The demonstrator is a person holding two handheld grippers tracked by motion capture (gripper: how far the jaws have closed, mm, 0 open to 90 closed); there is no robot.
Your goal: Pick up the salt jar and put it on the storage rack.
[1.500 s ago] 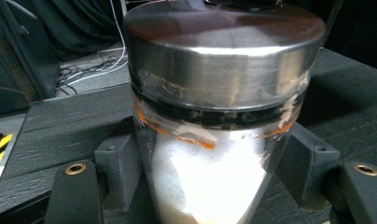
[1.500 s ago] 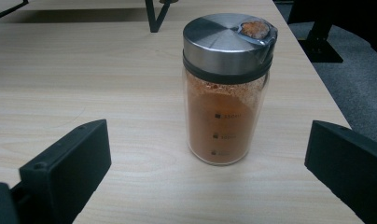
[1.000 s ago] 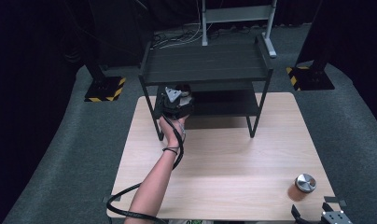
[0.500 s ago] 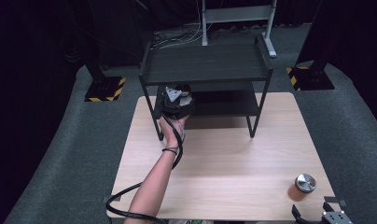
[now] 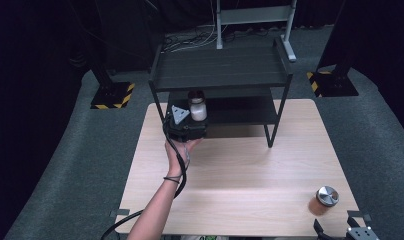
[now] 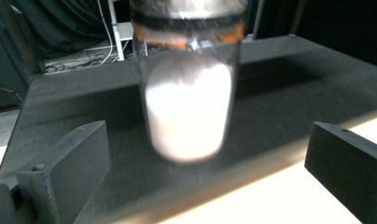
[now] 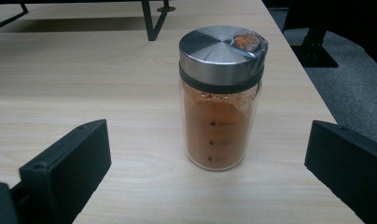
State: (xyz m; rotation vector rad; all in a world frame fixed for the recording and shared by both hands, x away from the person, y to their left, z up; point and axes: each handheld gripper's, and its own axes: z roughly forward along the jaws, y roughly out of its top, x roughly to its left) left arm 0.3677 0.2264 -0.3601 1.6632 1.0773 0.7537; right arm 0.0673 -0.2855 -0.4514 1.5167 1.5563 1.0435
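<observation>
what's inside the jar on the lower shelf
The jar on the lower shelf holds a white powder filling most of the glass. The blurred top, with an orange band under the lid, hides how high the powder reaches.

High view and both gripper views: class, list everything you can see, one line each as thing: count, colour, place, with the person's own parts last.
Table: one, light wood, centre.
Shelf rack: one, black, two-tier, at the table's far edge.
Jar of white powder: one, clear glass, on the rack's lower shelf.
Jar of orange spice: one, steel lid, near right of the table.
Striped bases: two, yellow-black, on the grey floor.
Forearm: one, from the bottom edge.
Left gripper: black, jaws just opened, apart from the white jar.
Right gripper: black, open, facing the orange jar.
</observation>
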